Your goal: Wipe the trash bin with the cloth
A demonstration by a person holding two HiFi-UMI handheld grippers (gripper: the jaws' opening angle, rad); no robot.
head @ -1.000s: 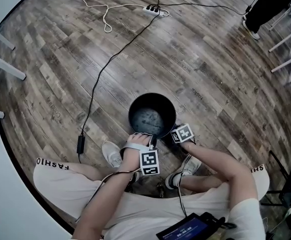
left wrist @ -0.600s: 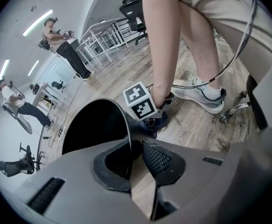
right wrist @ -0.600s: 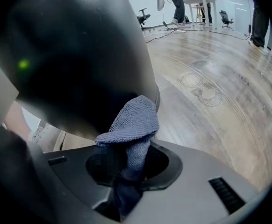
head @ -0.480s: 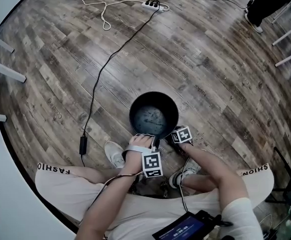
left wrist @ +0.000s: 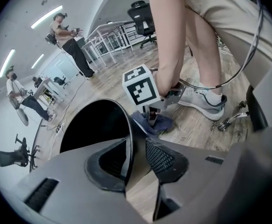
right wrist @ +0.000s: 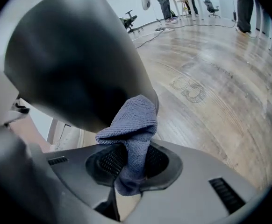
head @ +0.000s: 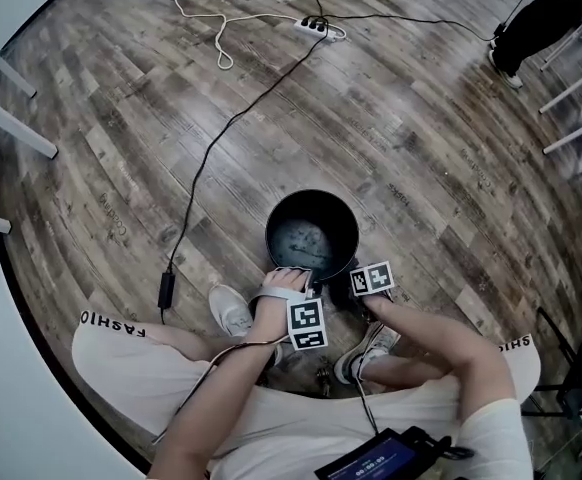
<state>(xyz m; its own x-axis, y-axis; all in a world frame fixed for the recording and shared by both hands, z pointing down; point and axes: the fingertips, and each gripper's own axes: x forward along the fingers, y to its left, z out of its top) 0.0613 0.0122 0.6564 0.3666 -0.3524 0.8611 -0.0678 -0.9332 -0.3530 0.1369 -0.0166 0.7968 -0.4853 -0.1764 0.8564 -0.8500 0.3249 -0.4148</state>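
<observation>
The trash bin [head: 306, 236] stands upright on the floor, mouth up, and both tools are at its near side. The left tool [left wrist: 137, 160] straddles the bin's near rim, one jaw inside and one outside. Its jaws have just been opening and now stand spread, with the rim wall between them and a gap at the outer pad, so there's no real grip. The right tool [right wrist: 133, 164] sits just beside the bin's outer wall, pinching the blue-grey cloth [right wrist: 132, 122] tight, the bunched top against that wall. That's the wiping hand: the wall lies straight ahead of the cloth, so I'd expect a stroke round the curve.
</observation>
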